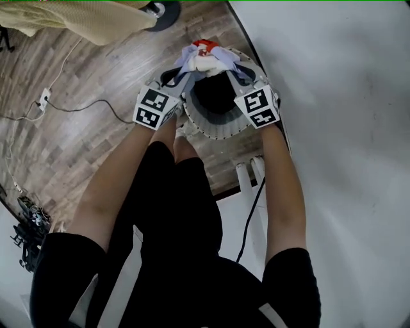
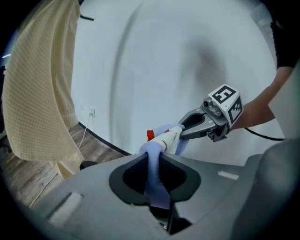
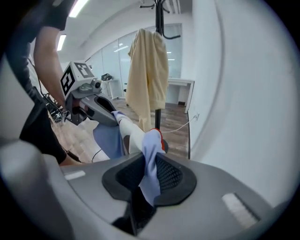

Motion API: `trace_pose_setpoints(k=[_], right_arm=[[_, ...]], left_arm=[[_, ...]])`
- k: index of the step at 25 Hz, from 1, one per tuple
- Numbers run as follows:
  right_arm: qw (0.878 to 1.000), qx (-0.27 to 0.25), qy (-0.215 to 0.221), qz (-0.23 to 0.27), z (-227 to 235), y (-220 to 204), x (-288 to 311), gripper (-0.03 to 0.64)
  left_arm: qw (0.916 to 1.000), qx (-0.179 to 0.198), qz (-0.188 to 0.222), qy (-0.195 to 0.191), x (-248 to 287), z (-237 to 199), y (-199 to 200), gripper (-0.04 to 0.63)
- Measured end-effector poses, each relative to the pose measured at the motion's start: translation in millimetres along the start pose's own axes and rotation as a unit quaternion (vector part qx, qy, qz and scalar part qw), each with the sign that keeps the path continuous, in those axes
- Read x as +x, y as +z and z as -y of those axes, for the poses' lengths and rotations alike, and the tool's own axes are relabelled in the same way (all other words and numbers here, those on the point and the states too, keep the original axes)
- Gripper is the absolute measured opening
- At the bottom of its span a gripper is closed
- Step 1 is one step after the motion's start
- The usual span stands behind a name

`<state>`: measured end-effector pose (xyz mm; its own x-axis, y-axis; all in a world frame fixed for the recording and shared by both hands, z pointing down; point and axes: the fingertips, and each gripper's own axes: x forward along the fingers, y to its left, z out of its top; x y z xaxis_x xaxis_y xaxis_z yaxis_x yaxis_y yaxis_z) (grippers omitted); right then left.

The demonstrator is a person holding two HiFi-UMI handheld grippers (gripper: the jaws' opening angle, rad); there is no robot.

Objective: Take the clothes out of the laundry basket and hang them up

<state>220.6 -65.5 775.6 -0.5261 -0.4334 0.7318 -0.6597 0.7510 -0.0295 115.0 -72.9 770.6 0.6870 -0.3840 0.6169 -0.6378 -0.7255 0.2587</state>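
Garment (image 1: 206, 56) between left claw (image 1: 188, 69) and right claw (image 1: 230, 69) — over basket (image 1: 218, 135), hung cloth (image 1: 77, 19) behind, leftward

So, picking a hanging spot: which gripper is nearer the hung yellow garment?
Left. The left gripper holds the blue garment on the yellow garment's side; the right gripper holds its far side, by the wall.

Two claws, left (image 1: 184, 78) and right (image 1: 232, 75), one basket (image 1: 221, 132), one blue garment (image 1: 204, 61), one yellow garment (image 1: 83, 19).
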Motion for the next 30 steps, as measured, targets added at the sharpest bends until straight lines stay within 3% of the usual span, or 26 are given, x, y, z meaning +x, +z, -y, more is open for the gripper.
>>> trace_pose_setpoints(k=[9, 15, 23, 30], right_arm=[[0.985, 0.043, -0.073, 0.152, -32.5, 131.4, -131.3, 0.064], [0.969, 0.045, -0.092, 0.225, -86.5, 266.4, -220.9, 0.063], [0.946, 0.056, -0.064, 0.314, -94.8, 305.2, -258.6, 0.061], [0.938, 0.041, -0.038, 0.342, -102.9, 316.6, -266.7, 0.061]], left_arm=[[0.9911, 0.028, 0.130, 0.004, -138.6, 44.0, 123.6, 0.046], [0.9776, 0.026, 0.208, 0.011, -281.8, 50.7, 209.8, 0.046], [0.9595, 0.031, 0.274, 0.055, -326.5, 67.8, 245.0, 0.046], [0.9539, 0.044, 0.285, 0.084, -338.6, 72.3, 253.1, 0.046]])
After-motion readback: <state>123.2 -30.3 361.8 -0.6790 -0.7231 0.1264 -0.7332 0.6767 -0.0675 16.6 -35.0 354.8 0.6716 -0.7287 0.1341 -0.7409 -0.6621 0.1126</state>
